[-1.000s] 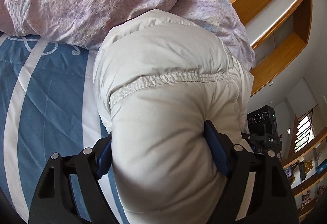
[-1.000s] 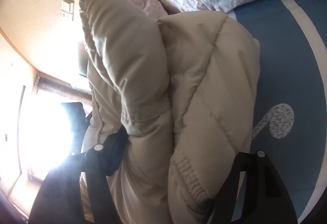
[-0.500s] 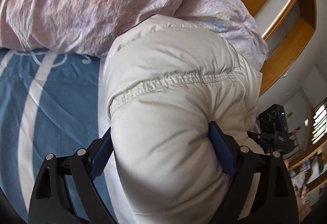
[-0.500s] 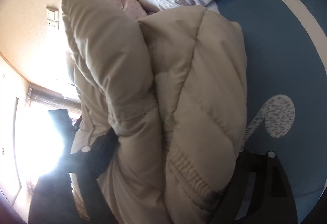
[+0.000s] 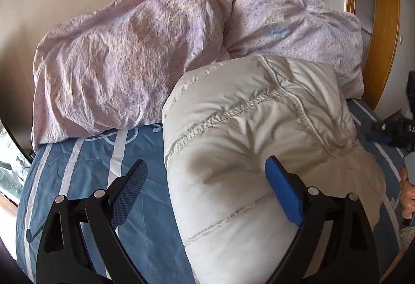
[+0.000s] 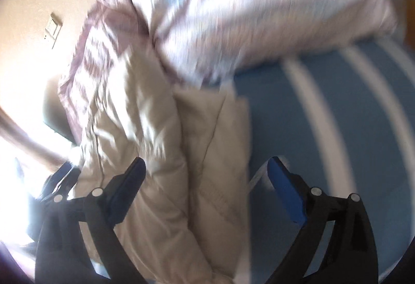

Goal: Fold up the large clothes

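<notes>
Folded cream puffer jacket (image 5: 259,144) on the blue striped bed (image 5: 85,170)

Left tongs (image 5: 206,180) and right tongs (image 6: 206,175) are both opening wide, pads off the jacket between them; lilac duvet (image 5: 145,50) behind.

The only lettering visible is a cut-off fragment in pale capitals, seemingly "DA", on a black device (image 5: 407,128) at the right edge of the left wrist view; the right wrist view is too blurred to show any writing.
</notes>
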Demonstrator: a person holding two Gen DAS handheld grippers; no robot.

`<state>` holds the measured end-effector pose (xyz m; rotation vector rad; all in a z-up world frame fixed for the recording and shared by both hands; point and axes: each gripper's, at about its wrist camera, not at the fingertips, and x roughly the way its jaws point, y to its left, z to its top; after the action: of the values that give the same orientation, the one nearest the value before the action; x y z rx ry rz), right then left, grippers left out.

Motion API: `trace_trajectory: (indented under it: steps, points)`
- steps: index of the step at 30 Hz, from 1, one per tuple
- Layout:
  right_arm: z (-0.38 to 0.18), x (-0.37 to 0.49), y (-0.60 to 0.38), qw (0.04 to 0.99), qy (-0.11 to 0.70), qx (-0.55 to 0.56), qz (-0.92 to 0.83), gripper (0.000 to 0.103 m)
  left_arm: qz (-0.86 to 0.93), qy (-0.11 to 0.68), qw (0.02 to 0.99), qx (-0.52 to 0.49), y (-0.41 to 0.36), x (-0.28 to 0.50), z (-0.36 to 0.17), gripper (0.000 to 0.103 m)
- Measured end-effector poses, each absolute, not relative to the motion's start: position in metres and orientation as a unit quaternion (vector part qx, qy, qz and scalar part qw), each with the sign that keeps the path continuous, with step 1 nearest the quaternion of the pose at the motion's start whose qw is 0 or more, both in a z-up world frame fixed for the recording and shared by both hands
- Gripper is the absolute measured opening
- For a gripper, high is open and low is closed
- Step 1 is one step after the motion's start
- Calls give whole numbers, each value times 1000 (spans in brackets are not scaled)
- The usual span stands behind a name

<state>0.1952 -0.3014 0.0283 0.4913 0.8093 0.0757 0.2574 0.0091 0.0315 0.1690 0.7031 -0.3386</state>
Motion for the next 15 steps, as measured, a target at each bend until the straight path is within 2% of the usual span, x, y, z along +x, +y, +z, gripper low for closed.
trace_trajectory:
  steps: [3, 5, 7, 9, 15]
  points:
    - [59, 196, -277, 911, 357, 196, 55, 93, -157, 348, 919, 97, 1, 255, 37, 93]
    - [66, 205, -252, 915, 364, 161, 67, 81, -160, 358, 915, 100, -5, 255, 37, 93]
    - [63, 215, -233, 913, 370, 149, 81, 61, -158, 371, 910, 98, -10, 256, 36, 94]
    - [56, 226, -223, 905, 381, 161, 97, 49, -163, 380, 906, 93, -11, 258, 33, 95]
    - [19, 271, -219, 888, 429, 154, 61, 35, -164, 383, 905, 89, -15, 263, 21, 102]
